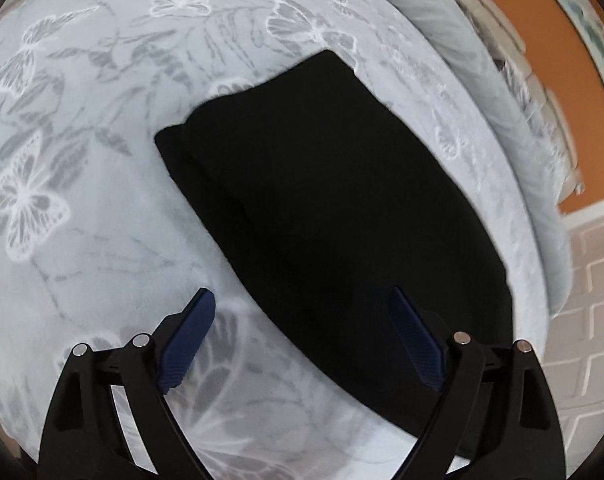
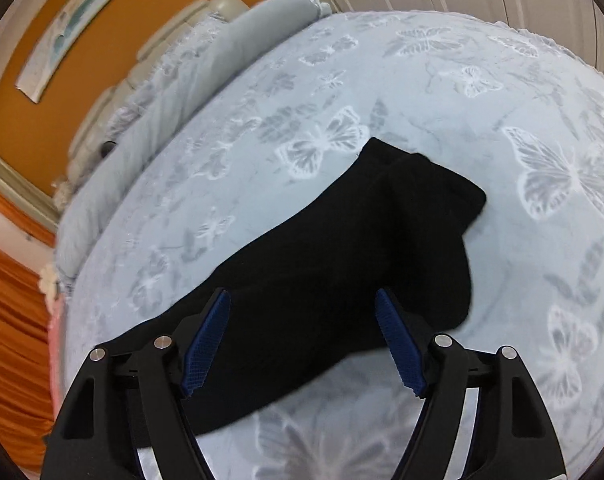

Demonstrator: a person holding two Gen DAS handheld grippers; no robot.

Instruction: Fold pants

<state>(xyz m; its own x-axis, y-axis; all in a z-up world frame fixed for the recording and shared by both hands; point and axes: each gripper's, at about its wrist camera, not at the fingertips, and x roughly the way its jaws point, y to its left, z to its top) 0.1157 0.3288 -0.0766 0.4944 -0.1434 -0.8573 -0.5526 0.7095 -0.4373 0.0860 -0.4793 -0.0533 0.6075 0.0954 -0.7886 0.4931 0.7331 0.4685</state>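
Black pants (image 1: 333,208) lie folded into a thick oblong on a pale bedspread printed with butterflies (image 1: 82,200). My left gripper (image 1: 302,296) hovers over the near end of the bundle, open, its blue pads (image 1: 190,336) wide apart and touching nothing. In the right wrist view the same pants (image 2: 341,248) run from the lower left toward the middle, with two stacked layers showing at the far end. My right gripper (image 2: 302,300) is open above the cloth, and its blue pads (image 2: 397,340) hold nothing.
Grey pillows (image 1: 473,72) line the head of the bed against an orange wall (image 1: 549,44) with a framed picture (image 2: 78,20). White brick-pattern surface (image 1: 589,300) lies beyond the bed edge. An orange curtain (image 2: 10,320) hangs at the left.
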